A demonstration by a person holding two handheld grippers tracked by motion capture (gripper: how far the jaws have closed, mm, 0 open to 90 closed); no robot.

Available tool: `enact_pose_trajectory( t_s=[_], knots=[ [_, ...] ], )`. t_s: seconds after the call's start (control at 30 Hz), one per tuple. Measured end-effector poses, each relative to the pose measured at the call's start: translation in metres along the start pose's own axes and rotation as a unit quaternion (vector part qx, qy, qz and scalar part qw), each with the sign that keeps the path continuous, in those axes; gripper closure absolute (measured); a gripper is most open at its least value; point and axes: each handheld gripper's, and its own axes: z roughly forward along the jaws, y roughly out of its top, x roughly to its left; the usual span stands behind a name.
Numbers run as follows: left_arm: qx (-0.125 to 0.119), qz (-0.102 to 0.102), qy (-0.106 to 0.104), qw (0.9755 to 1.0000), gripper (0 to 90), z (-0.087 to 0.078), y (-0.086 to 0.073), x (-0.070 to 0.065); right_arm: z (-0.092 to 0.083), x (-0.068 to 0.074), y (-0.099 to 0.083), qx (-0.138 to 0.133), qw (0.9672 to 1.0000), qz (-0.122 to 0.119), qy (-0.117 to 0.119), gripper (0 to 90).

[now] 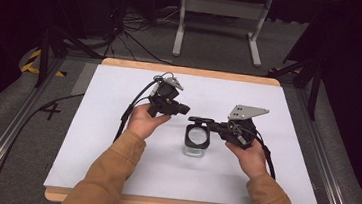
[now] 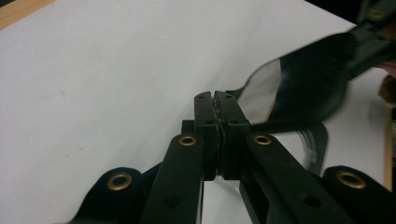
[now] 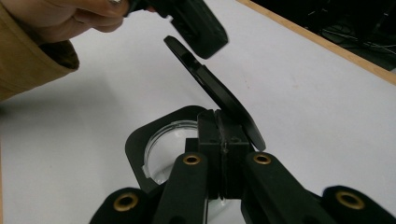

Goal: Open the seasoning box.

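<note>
the right gripper [image 1: 198, 119], fingers clenched on the black lid [image 3: 219, 95], lifts it off the clear jar [image 1: 196, 142]; left gripper [image 1: 184, 108] fingers clenched empty; next, set the lid on the desk [image 1: 113, 156].

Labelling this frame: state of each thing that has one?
jar: clear, upright on the white table, mouth uncovered.
lid: black, off the jar, tilted up above it, its edge clamped in the right gripper.
right gripper: shut on the lid.
left gripper: shut, nothing between its pads, just beside the lid.
</note>
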Motion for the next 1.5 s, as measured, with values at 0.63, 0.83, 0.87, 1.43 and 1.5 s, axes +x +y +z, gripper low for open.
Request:
enact_pose_trajectory(
  t_s=[0.63,0.83,0.87,1.43,1.5],
  knots=[
    [0.045,0.066,-0.063,0.9948,89.2,0.010,-0.028,-0.049,0.002,-0.013,0.012,-0.021,0.9995,0.009,0.022,89.8],
    [0.058,0.061,-0.063,0.9945,89.3,0.019,-0.031,-0.047,0.003,-0.017,0.012,-0.026,0.9994,0.016,0.017,89.8],
    [0.064,0.056,-0.061,0.9945,89.4,0.023,-0.031,-0.046,0.004,-0.017,0.012,-0.029,0.9994,0.017,0.012,89.8],
    [0.051,0.052,-0.083,0.9939,89.8,0.026,-0.034,-0.045,0.011,-0.037,0.010,-0.043,0.9980,0.046,-0.010,89.9],
    [0.049,0.052,-0.083,0.9940,89.8,0.027,-0.034,-0.045,0.012,-0.041,0.008,-0.047,0.9973,0.056,-0.005,89.9]
  ],
)
